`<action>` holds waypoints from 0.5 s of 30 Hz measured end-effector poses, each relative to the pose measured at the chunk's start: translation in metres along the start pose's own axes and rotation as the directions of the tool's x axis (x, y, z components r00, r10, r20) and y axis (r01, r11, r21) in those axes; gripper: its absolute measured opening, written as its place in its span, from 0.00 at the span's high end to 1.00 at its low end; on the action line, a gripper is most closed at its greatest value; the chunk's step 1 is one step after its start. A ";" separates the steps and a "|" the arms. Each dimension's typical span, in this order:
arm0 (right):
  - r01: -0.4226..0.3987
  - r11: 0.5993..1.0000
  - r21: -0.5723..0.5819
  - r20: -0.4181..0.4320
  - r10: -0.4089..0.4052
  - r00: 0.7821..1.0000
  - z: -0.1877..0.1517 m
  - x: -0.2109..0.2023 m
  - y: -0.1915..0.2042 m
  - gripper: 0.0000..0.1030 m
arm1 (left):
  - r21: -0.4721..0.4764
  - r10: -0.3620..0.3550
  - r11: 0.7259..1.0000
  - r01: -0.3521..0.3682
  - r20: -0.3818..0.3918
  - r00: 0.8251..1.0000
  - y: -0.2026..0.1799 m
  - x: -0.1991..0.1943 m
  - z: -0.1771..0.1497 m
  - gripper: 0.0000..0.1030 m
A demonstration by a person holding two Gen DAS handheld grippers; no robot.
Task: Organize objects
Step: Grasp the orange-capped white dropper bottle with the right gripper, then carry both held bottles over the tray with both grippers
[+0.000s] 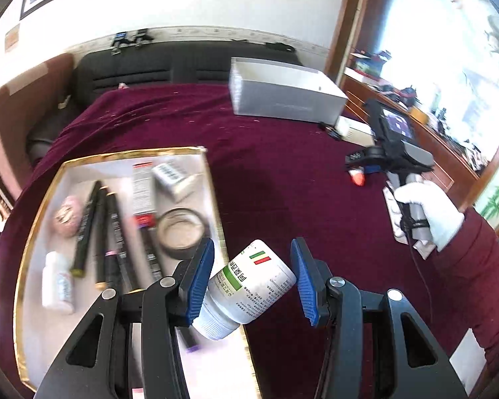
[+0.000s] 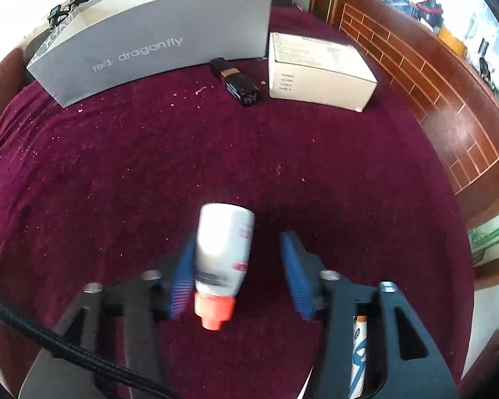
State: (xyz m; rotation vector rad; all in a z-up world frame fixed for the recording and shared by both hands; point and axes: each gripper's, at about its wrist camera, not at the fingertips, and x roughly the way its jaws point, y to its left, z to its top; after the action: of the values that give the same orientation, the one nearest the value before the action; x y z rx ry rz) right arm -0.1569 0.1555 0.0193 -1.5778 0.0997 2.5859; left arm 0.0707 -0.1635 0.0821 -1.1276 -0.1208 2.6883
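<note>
Setting the white medicine bottle (image 1: pixel 252 286) down inside the gold-rimmed tray (image 1: pixel 213 179) is judged to be the step in hand for the left side. The bottle is clamped between the blue pads of the left hand-held gripper (image 1: pixel 252 249). It is carried tilted, cap towards the camera, and hangs right over the tray's near edge, half above the tray and half above the maroon cloth of the worktop (image 2: pixel 282 149). It should be brought further over the tray's bare floor before it is let go, since a release here would likely tip it off the rim. The free patch nearest the camera looks the best choice, as the dark markers (image 1: pixel 89 226) and the round jar (image 1: pixel 179 232) crowd the middle. The bottle would best be lowered until it rests on the tray, and only then should the pads be parted.

On the other side, a white bottle with an orange cap (image 2: pixel 223 252) lies on the cloth between the jaws of the right hand-held gripper (image 2: pixel 239 237). The jaws stand apart around it: one pad is blurred against its side, while a clear gap is seen at the other. The grip should be centred on the body — not the cap — and closed squarely, because a round bottle lying flat is apt to roll or be pushed aside. It should not be lifted until both pads bear on it.
</note>
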 end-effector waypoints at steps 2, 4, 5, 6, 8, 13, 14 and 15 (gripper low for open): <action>-0.013 1.000 0.006 0.007 0.013 1.000 -0.003 -0.003 -0.001 0.76 | -0.019 0.025 1.000 -0.025 0.007 1.000 0.009 -0.002 -0.002 0.59; -0.063 0.997 0.033 0.001 0.063 0.998 -0.008 -0.008 -0.005 0.76 | -0.031 0.060 0.998 -0.059 0.016 0.998 0.018 -0.004 -0.005 0.59; -0.084 0.996 0.043 0.003 0.084 0.996 -0.012 -0.012 -0.007 0.76 | -0.036 0.071 0.997 -0.070 0.018 0.997 0.023 -0.004 -0.006 0.59; -0.104 0.994 0.043 0.011 0.104 0.995 -0.017 -0.019 -0.007 0.76 | -0.045 0.084 0.996 -0.083 0.019 0.996 0.028 -0.006 -0.008 0.59; -0.160 0.986 0.045 0.024 0.160 0.987 -0.029 -0.035 -0.008 0.76 | -0.065 0.097 0.993 -0.095 0.019 0.995 0.039 -0.008 -0.013 0.59; -0.323 0.946 0.022 0.037 0.322 0.946 -0.059 -0.074 0.007 0.76 | -0.117 0.137 0.984 -0.133 0.026 0.990 0.065 -0.024 -0.026 0.59; -0.360 0.933 0.006 0.041 0.359 0.932 -0.066 -0.084 0.016 0.76 | -0.125 0.146 0.982 -0.141 0.033 0.989 0.069 -0.029 -0.028 0.59; -0.384 0.923 -0.006 0.041 0.384 0.923 -0.072 -0.091 0.026 0.76 | -0.129 0.152 0.981 -0.146 0.037 0.988 0.071 -0.033 -0.030 0.59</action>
State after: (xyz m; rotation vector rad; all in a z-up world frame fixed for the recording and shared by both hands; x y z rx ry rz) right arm -0.0554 0.1163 0.0673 -1.6442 0.4517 2.9007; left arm 0.1022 -0.2403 0.0721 -1.1522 -0.2253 2.8767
